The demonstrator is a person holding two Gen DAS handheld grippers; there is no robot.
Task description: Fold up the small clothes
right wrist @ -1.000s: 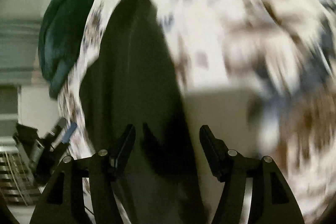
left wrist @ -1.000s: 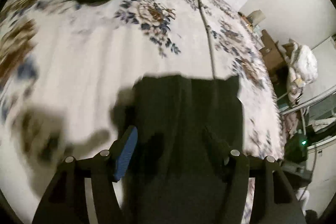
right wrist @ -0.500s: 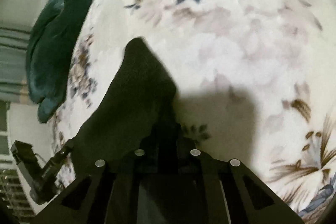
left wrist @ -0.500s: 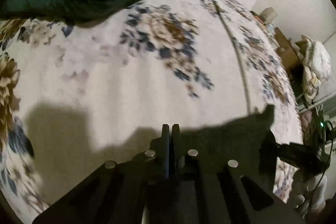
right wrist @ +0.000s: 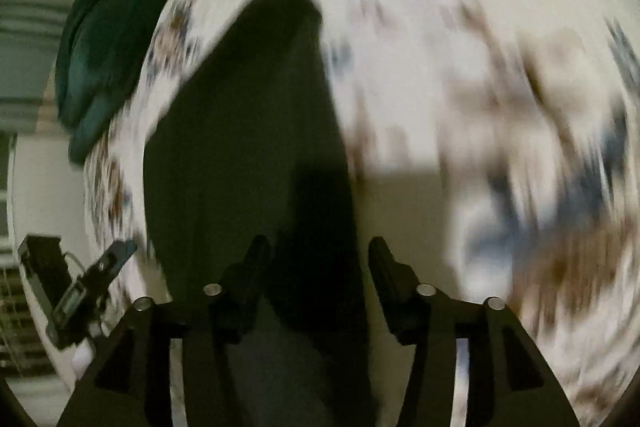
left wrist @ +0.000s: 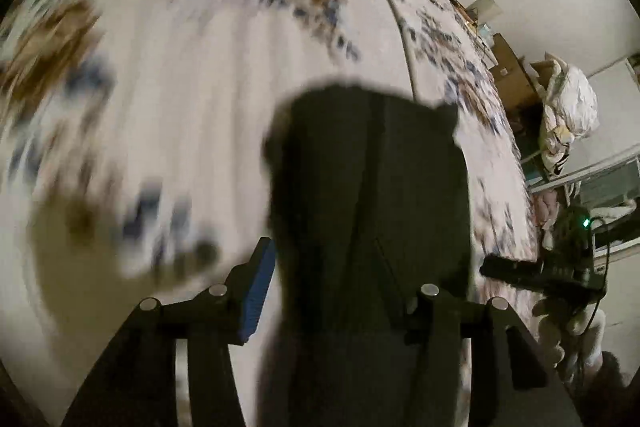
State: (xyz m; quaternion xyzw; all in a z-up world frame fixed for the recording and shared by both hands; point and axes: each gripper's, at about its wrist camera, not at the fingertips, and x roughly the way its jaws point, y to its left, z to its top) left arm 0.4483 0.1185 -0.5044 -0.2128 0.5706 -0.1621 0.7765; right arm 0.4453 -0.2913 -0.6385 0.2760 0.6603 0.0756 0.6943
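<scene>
A dark garment [left wrist: 372, 211] lies on the floral bed [left wrist: 192, 99] below both hand-held grippers. The left one [left wrist: 340, 291] and the right one [right wrist: 316, 267] have just been opening — jaws spread, cloth between them, not pinched. Both views are blurred.

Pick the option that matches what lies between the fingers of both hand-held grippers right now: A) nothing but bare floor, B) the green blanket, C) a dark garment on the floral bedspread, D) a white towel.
C: a dark garment spreads on the floral bedspread, lying in the open gap of the left hand-held gripper and the right hand-held gripper; the green blanket lies apart near the bed's edge.
</scene>
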